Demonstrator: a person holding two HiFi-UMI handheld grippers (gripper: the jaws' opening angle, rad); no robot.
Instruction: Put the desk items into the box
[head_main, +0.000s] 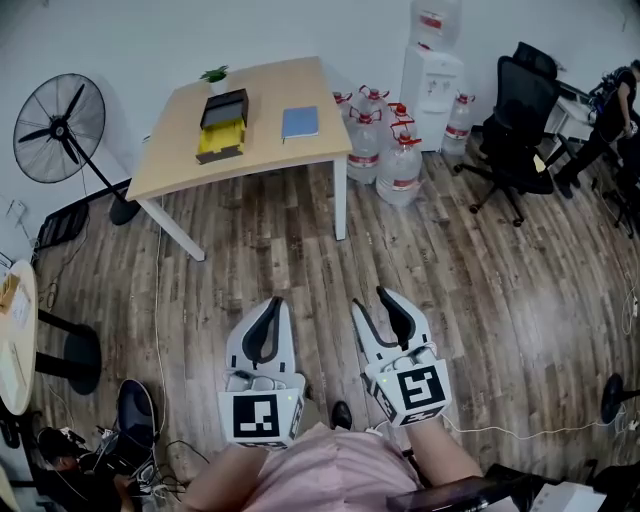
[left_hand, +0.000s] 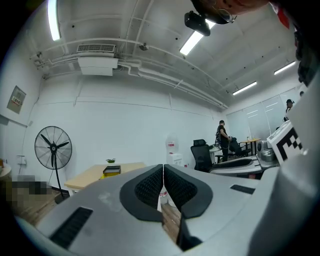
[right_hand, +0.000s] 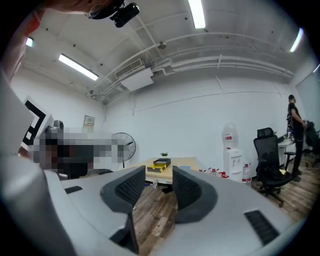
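A black and yellow box (head_main: 222, 124) with its yellow drawer pulled out sits on a light wooden desk (head_main: 270, 150) across the room. A blue notebook (head_main: 300, 122) lies to its right and a small potted plant (head_main: 215, 77) stands at the desk's far edge. Both grippers are held low over the wooden floor, far from the desk. My left gripper (head_main: 270, 305) is shut with nothing between its pads (left_hand: 150, 187). My right gripper (head_main: 372, 298) is open and empty. The box (right_hand: 160, 164) and desk (right_hand: 180, 167) show beyond the right jaws.
Several water bottles (head_main: 385, 150) and a water dispenser (head_main: 430, 80) stand right of the desk. A standing fan (head_main: 58, 130) is at the left, a black office chair (head_main: 515, 125) at the right. A person (head_main: 610, 110) is at far right. Cables and bags (head_main: 110, 445) lie near my feet.
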